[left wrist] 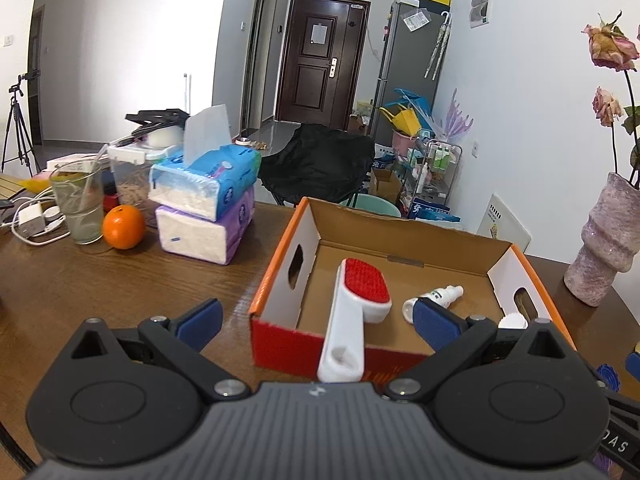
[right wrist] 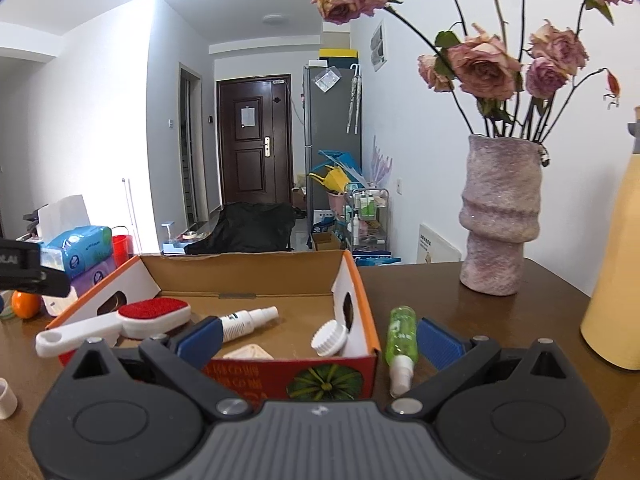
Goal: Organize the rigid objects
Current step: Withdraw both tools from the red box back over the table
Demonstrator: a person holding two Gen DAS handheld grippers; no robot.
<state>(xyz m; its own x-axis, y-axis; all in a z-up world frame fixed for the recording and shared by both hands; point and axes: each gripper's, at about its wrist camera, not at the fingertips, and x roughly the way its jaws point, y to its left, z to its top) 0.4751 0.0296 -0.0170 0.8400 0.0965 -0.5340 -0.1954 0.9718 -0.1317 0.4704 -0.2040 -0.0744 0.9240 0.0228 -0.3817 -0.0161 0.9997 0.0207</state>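
Here, both tongs (left wrist: pixel 318 326) (right wrist: pixel 319 340) level, wide apart before the box (right wrist: pixel 256 276).

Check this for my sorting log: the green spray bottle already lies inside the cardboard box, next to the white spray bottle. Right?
Not quite. The green spray bottle lies on the table, outside the cardboard box, by its right wall. Only the white spray bottle is inside. The right wrist view shows it.
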